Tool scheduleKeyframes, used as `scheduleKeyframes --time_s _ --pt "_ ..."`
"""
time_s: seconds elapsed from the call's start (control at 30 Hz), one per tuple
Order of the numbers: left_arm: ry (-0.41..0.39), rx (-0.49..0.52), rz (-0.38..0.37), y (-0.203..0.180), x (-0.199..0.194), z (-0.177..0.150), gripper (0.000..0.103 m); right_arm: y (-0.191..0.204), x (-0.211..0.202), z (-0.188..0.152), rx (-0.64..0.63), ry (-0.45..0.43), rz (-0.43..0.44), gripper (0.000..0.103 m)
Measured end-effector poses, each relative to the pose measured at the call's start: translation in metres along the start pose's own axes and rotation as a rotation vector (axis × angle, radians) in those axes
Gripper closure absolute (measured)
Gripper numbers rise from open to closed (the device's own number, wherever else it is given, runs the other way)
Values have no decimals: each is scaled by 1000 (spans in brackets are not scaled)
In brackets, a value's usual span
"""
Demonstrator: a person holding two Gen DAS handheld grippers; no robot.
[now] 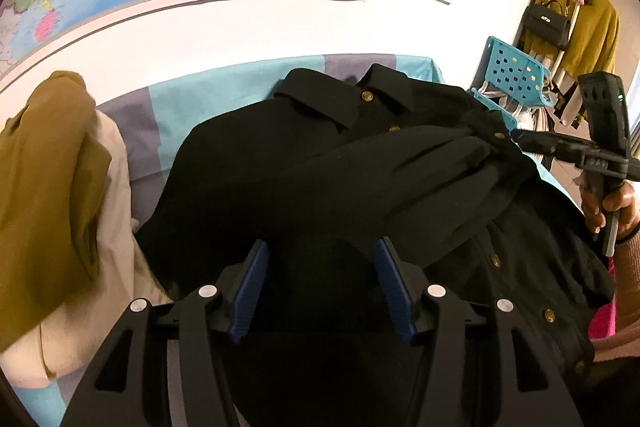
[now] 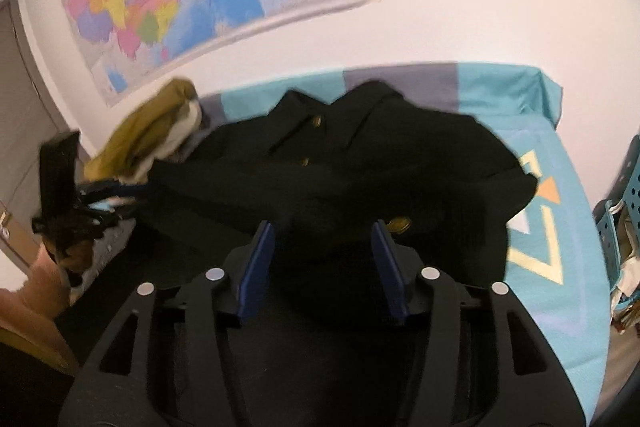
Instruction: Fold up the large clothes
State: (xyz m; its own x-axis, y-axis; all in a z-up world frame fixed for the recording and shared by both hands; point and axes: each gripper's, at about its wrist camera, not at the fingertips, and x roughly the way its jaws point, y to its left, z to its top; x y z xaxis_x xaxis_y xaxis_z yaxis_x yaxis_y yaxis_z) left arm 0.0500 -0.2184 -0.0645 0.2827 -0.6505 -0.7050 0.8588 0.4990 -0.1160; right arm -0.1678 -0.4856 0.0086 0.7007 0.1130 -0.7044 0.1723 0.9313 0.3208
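blue-padded fingers of the left gripper [image 1: 322, 285] sit nearest the lens, spread wide with nothing between them, hovering just over the lower body of the black button-front coat with brass buttons [image 1: 280, 163]. over on the right gripper [image 2: 320, 271], the left wrist view shows its fingertips at the cuff of a sleeve drawn across the chest, while its own blurred view shows the blue pads set well apart; whether the cuff is pinched i cannot tell. the coat lies face up on the teal and grey patterned bedsheet [image 2: 560, 227], collar toward the wall, with the sleeve lying diagonally over the button placket. beside it, to the left, sits a heap of mustard and cream clothing [image 1: 52, 187], just touching the coat's edge.

my read: this is the sleeve-folding stage, one sleeve crossing inward. next, the right gripper needs to lay that cuff flat and let go, and the left needs to drop to the fabric and close on the other sleeve or the hem. thick cloth like this may spring back, so it wants a firm press.
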Motion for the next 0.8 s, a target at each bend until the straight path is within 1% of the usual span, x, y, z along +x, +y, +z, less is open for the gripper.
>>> scheduleKeyframes --time_s 0.03,0.1,0.13,0.2,0.23,0.27,0.3,0.4,0.5,0.57,0.67,0.77,0.8 --pt "3 -5 2 0 1 -1 47 -1 10 -2 -2 38 -19 51" --pt "20 -7 28 -1 7 -4 47 -7 26 -6 18 86 -56 52" --pt "17 -5 44 -3 7 -6 47 -11 30 -7 35 100 -47 52" --pt "-9 -12 58 -5 1 -7 47 -11 23 -8 50 83 -41 51" --pt "-29 -16 54 -7 -6 -9 44 -10 17 -8 50 69 -37 45" --pt "-44 -23 51 -6 -13 -10 42 -8 6 -8 54 43 -16 42" --pt "-56 -33 54 -6 -19 -12 42 -8 -4 -9 62 21 0 41" --pt "-77 -66 63 -2 -34 -21 42 -8 -27 -14 72 -10 17 40" --pt "-75 -94 86 0 -47 -36 41 -11 -48 -26 105 -28 29 39" --pt "-66 -103 96 0 -52 -44 40 -13 -58 -35 118 -34 17 38" --pt "-44 -128 102 -1 -58 -60 37 -18 -74 -52 147 -44 10 33" --pt "-14 -153 85 -4 -62 -78 33 -26 -92 -68 185 -60 1 28" --pt "-7 -161 76 -5 -63 -83 33 -30 -97 -74 200 -61 -10 24"
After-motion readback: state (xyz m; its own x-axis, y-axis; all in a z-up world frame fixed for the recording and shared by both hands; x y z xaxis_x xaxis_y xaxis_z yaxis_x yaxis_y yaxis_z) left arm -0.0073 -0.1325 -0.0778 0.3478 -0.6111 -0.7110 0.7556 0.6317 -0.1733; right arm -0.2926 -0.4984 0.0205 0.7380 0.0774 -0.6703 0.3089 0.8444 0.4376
